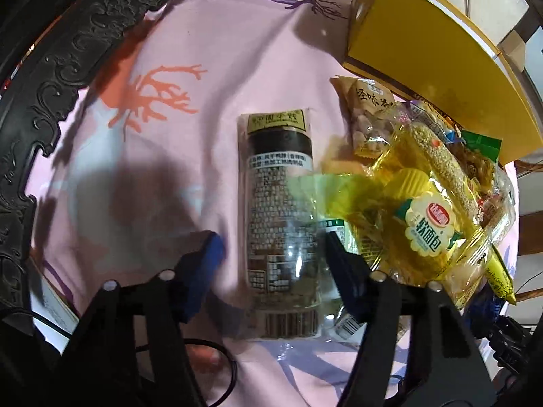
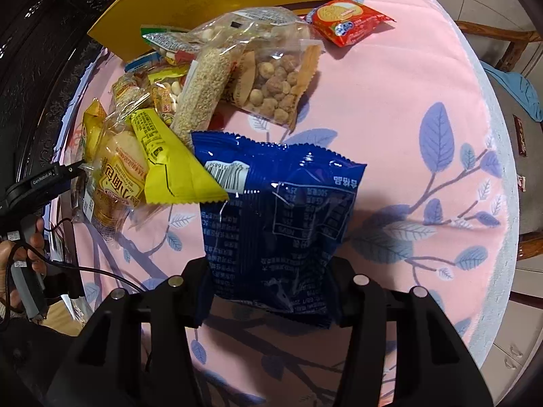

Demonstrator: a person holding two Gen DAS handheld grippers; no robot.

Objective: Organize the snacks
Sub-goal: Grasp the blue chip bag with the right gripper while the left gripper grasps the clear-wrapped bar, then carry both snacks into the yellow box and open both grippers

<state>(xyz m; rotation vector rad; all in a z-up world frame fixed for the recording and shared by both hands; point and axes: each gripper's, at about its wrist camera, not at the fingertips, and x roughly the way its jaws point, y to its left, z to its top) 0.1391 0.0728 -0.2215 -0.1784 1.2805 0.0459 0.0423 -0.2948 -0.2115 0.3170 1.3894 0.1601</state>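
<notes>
The right gripper (image 2: 268, 291) pinches a glossy dark-blue foil snack bag (image 2: 275, 224) above the pink leaf-print tablecloth (image 2: 407, 101). The left gripper (image 1: 271, 257) straddles a long clear-wrapped brown snack packet (image 1: 281, 224) lying flat on the cloth; I cannot tell whether its fingers touch it. Beside it lies a heap of yellow-wrapped snacks (image 1: 424, 203), against a yellow cardboard box (image 1: 424, 51)
</notes>
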